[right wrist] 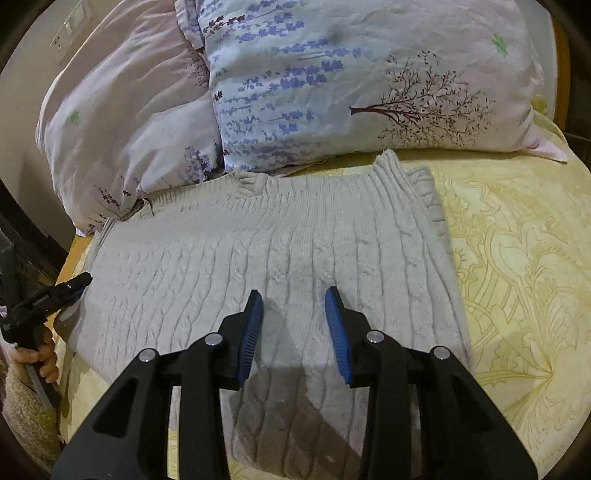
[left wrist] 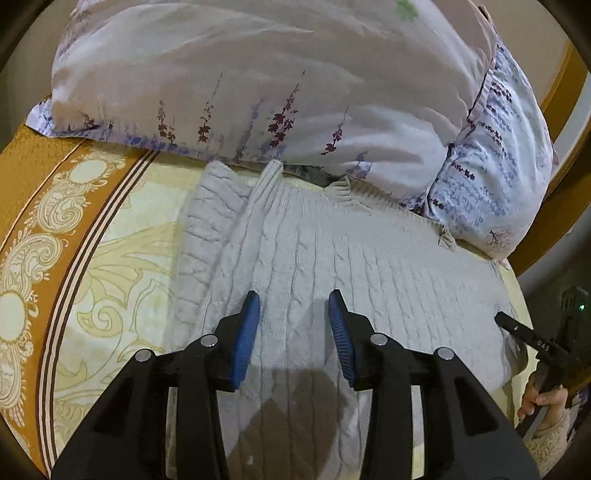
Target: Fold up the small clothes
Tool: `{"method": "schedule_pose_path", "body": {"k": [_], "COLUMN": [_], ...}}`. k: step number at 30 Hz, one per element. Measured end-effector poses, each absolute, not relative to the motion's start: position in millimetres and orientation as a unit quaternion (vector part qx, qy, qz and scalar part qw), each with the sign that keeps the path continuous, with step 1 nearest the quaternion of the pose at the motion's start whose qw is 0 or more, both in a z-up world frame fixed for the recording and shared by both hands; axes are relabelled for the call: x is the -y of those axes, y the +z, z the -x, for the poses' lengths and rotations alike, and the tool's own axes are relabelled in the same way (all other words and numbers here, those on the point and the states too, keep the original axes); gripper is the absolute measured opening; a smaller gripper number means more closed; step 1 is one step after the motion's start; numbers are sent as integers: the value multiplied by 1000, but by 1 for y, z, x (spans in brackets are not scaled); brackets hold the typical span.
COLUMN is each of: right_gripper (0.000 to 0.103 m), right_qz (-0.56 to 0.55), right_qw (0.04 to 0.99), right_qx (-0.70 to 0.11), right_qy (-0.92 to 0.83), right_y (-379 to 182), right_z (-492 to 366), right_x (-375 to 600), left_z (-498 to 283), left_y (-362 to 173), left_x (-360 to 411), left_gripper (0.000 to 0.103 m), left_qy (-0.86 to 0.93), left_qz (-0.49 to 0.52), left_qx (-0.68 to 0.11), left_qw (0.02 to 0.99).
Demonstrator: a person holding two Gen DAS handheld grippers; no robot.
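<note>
A grey cable-knit sweater (left wrist: 332,240) lies folded flat on the bed, its ribbed edge toward the pillows. In the left wrist view my left gripper (left wrist: 293,295) hovers over the sweater's near half, open, with only knit fabric visible below the blue pads. A black finger (left wrist: 517,328) of the right gripper shows at the sweater's right edge. In the right wrist view my right gripper (right wrist: 293,291) is likewise open above the sweater (right wrist: 258,240), gripping nothing. The left gripper's finger (right wrist: 70,286) shows at the sweater's left edge, held by a hand (right wrist: 40,358).
Two floral pillows (left wrist: 240,81) (left wrist: 491,177) press against the sweater's far edge. The yellow patterned bedsheet (right wrist: 517,258) spreads to one side, with an orange border (left wrist: 33,192). A wooden bed frame (left wrist: 565,92) runs behind, and a wall socket (right wrist: 70,26) sits above the pillows.
</note>
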State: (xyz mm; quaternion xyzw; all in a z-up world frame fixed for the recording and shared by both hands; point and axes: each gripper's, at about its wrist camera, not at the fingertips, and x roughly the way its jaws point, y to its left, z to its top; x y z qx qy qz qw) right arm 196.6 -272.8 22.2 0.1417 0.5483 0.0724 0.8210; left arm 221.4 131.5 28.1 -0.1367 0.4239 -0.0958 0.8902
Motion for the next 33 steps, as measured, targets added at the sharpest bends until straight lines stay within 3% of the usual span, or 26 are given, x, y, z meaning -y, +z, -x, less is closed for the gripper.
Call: {"method": "schedule_pose_path", "body": {"k": [2,8,11,15,20,33], "right_gripper": [39,59,60,69,81,84], "right_qz": [-135,-93,-81,-56,21,31], "right_qw": [822,830,839,842,837,844], "right_qx": [-548,-546,-532,-527,-539,-529], "right_qy": [72,68,85,100,91,83], "right_y": [22,32,42,44,27,27], "right_z": [-196,-196,-191,-190,-191,-189], "right_x": [271,249,234,210,178,155], "left_z": [-221,-216,-207,-200,-213,-231], "left_y": [29,35,44,58,51,28], "left_x": [-130,-134,-137,-152,-181,-185], "left_gripper": [41,46,57,72,72,72], "left_qy": [-96,-105,-107,-87,-62,-78], "left_qz": [130,144,145,140,184,221], "left_qx": [-425,-429,-419,-389,-404,-437], "left_qw": [891,886,890,906,894,868]}}
